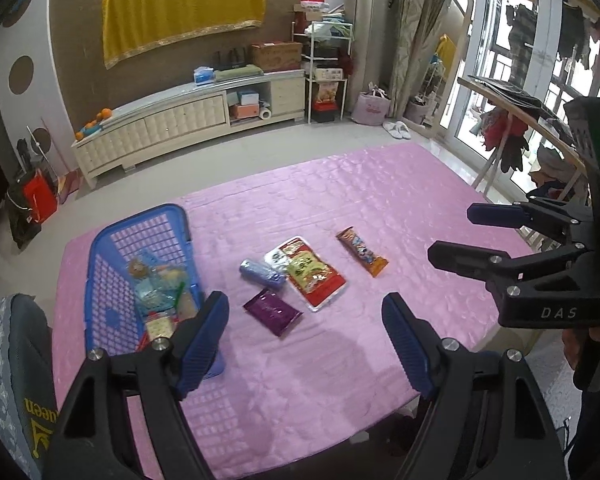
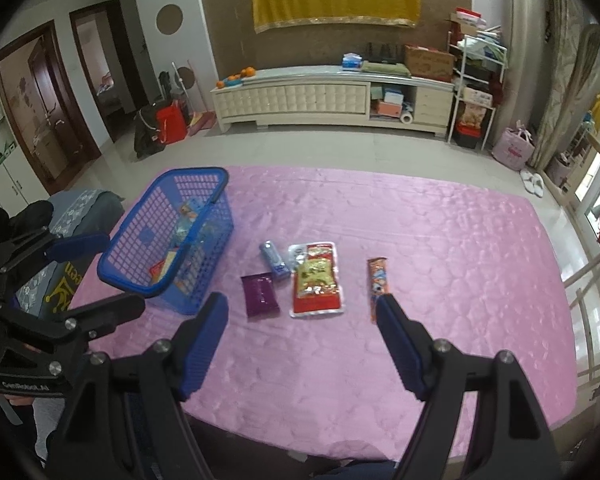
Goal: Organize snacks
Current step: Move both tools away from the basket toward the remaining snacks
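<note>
We see a pink quilted table (image 2: 420,240) with a blue mesh basket (image 2: 204,280) at its left side, already holding several snack packets. 4 snacks lie loose on the cloth right of the basket, in a rough row: a blue wrapped roll (image 2: 274,260), a purple packet (image 2: 261,295) just near of it, a big red-and-yellow pouch (image 2: 317,280) touching the roll's right side, and an orange bar (image 2: 378,282) apart to the right. Left gripper (image 1: 304,336) hovers above the near edge, jaws wide, nothing between them. Right gripper (image 2: 302,336) likewise spread wide and empty, its right fingertip overlapping the orange bar's near end in view; contact we cannot tell.
</note>
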Tool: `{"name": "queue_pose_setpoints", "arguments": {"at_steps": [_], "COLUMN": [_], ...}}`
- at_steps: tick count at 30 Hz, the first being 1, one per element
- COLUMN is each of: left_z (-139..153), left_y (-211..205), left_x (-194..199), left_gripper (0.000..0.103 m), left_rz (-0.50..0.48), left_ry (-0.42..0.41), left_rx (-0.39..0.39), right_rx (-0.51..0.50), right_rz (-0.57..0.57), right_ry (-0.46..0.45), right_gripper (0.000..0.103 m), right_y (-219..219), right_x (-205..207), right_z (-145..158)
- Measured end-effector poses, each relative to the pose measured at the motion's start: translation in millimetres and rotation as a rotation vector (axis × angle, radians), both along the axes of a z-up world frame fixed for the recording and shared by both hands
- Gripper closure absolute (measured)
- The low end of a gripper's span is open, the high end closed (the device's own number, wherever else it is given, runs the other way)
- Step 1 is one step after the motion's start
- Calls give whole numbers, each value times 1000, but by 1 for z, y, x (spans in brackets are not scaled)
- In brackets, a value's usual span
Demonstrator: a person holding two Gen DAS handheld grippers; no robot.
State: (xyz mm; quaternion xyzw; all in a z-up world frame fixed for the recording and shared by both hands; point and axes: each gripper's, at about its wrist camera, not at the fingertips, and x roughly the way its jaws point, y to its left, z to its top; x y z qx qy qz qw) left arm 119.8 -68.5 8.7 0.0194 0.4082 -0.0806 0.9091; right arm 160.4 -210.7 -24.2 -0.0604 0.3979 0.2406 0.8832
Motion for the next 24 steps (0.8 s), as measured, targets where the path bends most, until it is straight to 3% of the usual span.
{"name": "queue_pose_setpoints", "arguments": {"at_steps": [14, 24], "left_z": [-29, -75], "left_y": [-43, -48], "left_x": [48, 99], "left_gripper": [26, 26], "left_rz": [0, 58], "left_ry": [81, 200], "left_rx": [-8, -72], "right_rx": [15, 9], "right_rz": [-44, -42], "right_ry": [48, 112], "right_gripper": [23, 23], "right_y": [-53, -61], "right_x": [41, 83], "right_z": [-25, -64]}}
